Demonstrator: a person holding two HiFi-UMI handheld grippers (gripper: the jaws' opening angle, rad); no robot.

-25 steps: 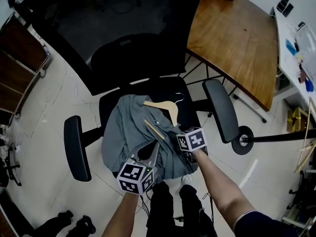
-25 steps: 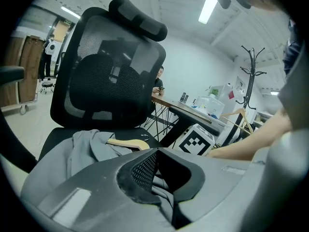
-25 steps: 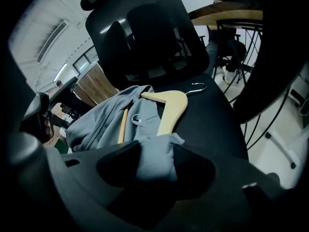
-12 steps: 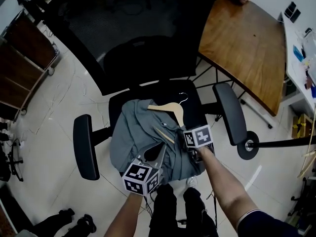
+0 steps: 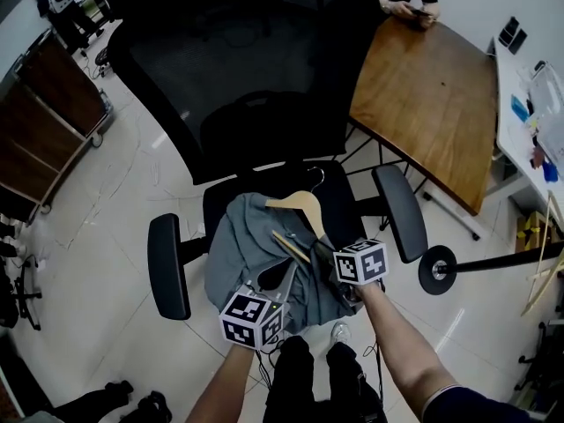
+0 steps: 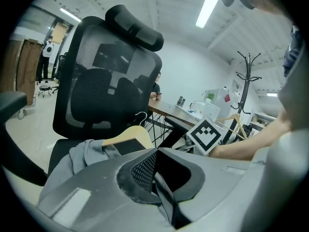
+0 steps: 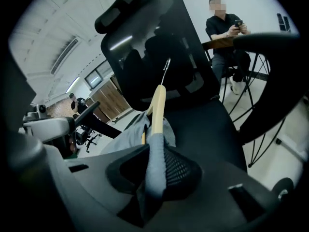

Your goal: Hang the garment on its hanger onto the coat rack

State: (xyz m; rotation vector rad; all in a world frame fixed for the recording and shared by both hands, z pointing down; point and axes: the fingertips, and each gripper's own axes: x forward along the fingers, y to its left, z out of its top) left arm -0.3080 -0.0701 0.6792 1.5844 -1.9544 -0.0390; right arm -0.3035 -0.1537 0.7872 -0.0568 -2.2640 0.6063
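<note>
**Desk:** What's hiding from you?

**Me:** I'm losing the near arm of the pale wooden hanger [image 5: 300, 203]. It's lying buried under the grey garment [image 5: 240, 247], and both marker cubes are covering the cloth's near edge. The black coat rack [image 6: 246, 76] is showing only its top, far right.

**Desk:** And the jaws?

**Me:** My right gripper [image 7: 155, 154] is closing, with a cloth-wrapped fold sitting between its pads and touching them. Bare wood is sticking out just beyond. My left gripper [image 6: 155, 152] is holding its jaws together over the garment's near part, and nothing is showing between them.

**Desk:** How's it lying?

**Me:** It's lying on the seat of the black office chair [image 5: 345, 203]. The hanger's long axis is running far-left to near-right, and its wire hook is pointing far, toward the backrest.
</note>
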